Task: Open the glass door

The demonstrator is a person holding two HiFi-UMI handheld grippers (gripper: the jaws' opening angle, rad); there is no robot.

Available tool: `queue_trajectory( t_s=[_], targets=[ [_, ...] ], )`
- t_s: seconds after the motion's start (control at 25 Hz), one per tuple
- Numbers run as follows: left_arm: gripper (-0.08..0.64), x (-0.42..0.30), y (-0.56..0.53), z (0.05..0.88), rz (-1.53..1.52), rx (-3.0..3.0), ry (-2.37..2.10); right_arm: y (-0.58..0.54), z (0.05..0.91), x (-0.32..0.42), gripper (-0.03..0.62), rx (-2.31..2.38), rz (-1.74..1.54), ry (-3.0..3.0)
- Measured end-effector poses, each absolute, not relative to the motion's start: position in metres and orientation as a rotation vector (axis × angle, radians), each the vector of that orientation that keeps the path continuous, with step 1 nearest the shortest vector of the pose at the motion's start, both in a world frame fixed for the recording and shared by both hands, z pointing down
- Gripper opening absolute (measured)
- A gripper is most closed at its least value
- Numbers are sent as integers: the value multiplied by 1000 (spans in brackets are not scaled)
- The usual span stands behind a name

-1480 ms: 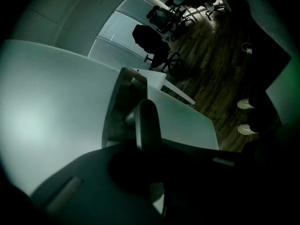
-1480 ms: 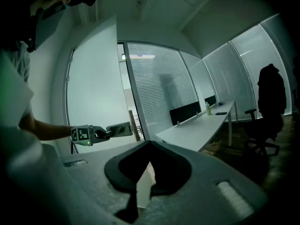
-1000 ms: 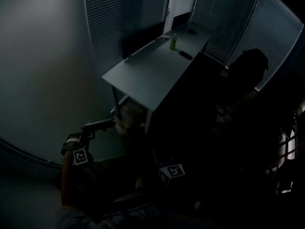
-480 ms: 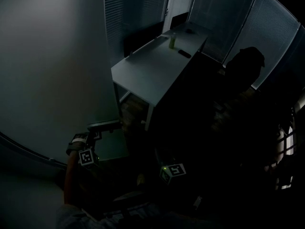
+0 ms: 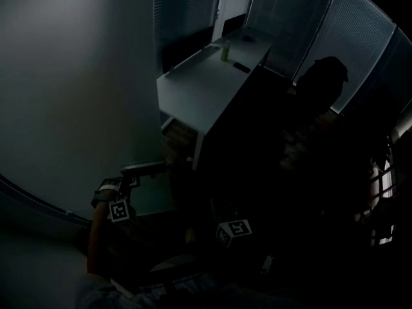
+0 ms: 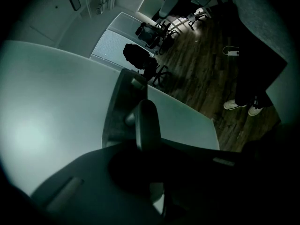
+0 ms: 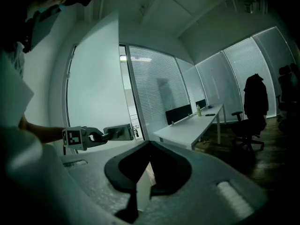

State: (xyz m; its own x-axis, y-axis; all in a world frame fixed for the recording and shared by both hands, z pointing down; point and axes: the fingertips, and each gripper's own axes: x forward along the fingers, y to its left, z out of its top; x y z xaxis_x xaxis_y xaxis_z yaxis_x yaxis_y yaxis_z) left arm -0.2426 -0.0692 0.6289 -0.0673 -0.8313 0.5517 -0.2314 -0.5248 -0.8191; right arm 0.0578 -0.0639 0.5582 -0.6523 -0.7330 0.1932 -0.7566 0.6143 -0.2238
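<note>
Since the glass door point(image 7: 93, 78) needs pulling, the left gripper point(image 7: 101, 135) clamps its door handle point(image 7: 119, 132); the right gripper point(image 7: 150, 144) hangs closed, empty.

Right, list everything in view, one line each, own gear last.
glass door: one, frosted grey, left.
door handle: one, grey metal, on the door.
desk: one, white, beyond the door.
bottle: one, green, on the desk.
flat item: one, black, beside the bottle.
chair: one, black, right of desk, jacket on it.
blinds: several panels, pale, room walls.
shoes: two, white, on wood floor.
left gripper: one, grey, shut on door handle.
right gripper: one, grey, shut, empty.
</note>
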Motion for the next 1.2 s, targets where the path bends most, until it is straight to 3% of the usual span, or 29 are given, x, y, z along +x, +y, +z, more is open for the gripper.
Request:
queue_trajectory(
  t_s=[1.2],
  targets=[
    [6,-202,31,627,-1540,-1763,994,51,554,71,1,1358,438,-2723]
  ],
)
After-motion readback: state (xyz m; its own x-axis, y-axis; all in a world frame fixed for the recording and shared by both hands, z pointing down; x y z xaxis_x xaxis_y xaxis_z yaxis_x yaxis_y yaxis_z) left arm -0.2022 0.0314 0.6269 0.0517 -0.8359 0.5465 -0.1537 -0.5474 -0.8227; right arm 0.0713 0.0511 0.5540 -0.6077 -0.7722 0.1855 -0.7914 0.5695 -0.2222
